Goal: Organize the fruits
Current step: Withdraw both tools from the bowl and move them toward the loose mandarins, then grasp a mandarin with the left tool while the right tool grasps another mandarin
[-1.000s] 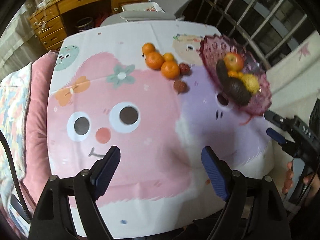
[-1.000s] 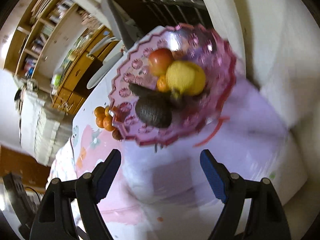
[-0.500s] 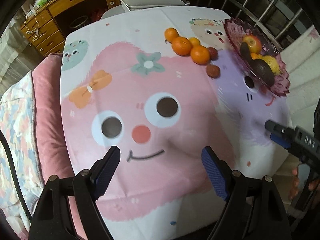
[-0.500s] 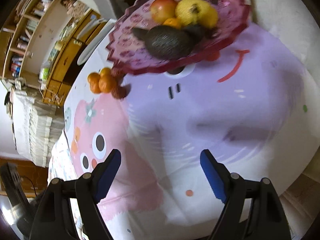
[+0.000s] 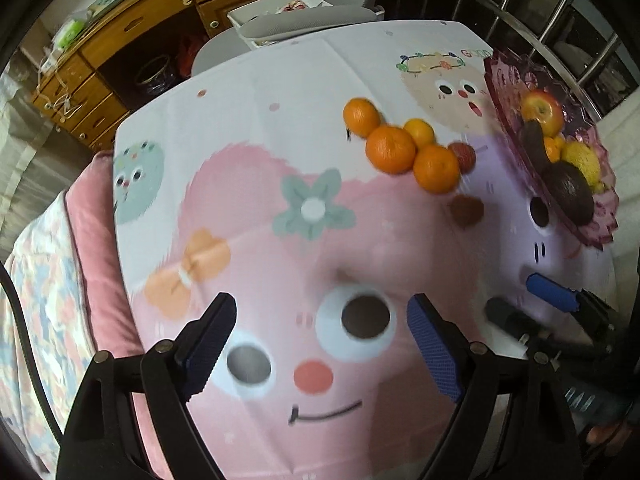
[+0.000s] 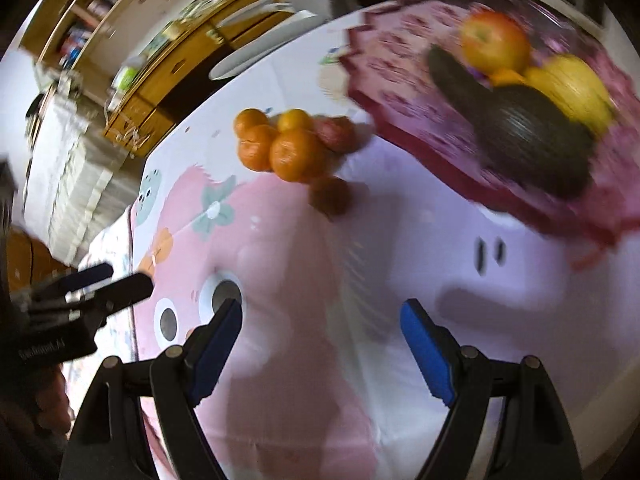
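Several oranges (image 5: 400, 146) (image 6: 286, 144) lie grouped on the cartoon tablecloth, with two small reddish-brown fruits (image 5: 466, 210) (image 6: 330, 196) beside them. A pink glass bowl (image 5: 504, 80) (image 6: 384, 68) at the right holds an apple (image 5: 542, 110), a lemon (image 5: 582, 160), a small orange and two avocados (image 5: 570, 192). My left gripper (image 5: 322, 338) is open and empty above the near part of the table. My right gripper (image 6: 322, 344) is open and empty, nearer the bowl; it also shows in the left wrist view (image 5: 520, 300).
A grey chair (image 5: 304, 28) and a white box stand behind the table. A wooden desk with drawers (image 5: 120, 52) is at the back left. A pink cushion (image 5: 96, 240) lies along the table's left edge. Metal window bars (image 5: 532, 8) are behind the bowl.
Both grippers have moved forward over the table toward the loose fruits. The right gripper has swung left, away from the bowl, so the oranges now sit near its centre. Both stay open.
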